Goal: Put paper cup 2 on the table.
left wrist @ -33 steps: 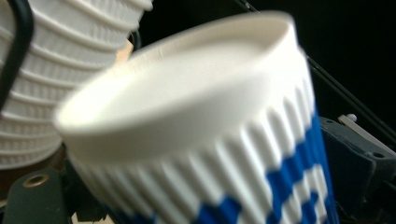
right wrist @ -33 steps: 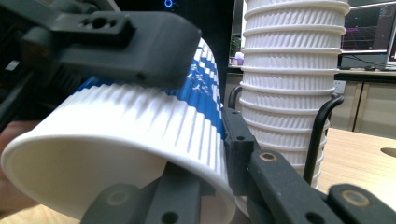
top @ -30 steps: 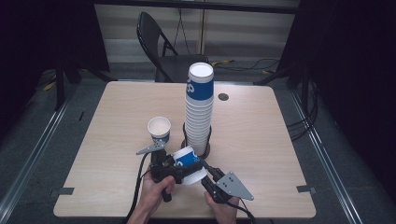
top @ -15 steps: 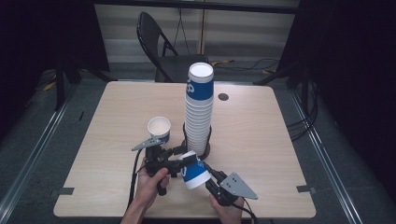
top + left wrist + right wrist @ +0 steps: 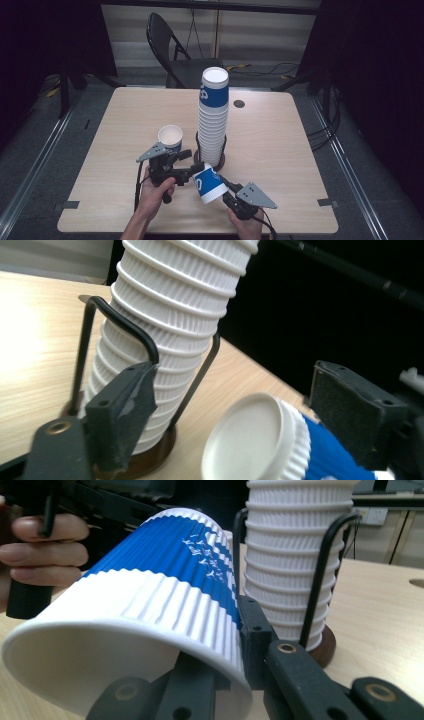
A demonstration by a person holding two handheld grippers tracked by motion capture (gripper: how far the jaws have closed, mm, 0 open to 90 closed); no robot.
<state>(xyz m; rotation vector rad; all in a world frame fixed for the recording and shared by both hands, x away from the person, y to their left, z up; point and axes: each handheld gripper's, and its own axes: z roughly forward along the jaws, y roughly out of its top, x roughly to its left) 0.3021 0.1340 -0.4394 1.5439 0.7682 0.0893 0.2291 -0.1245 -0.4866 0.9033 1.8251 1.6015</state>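
We hold the blue-and-white paper cup on its side above the table, just in front of the cup stack in its wire holder. Our right gripper pinches the cup's rim wall, one jaw inside and one outside. Our left gripper stands wide around the cup's base. We judge it best to close the left jaws squarely on the ribbed wall before the right lets go, then turn the cup upright beside the standing cup.
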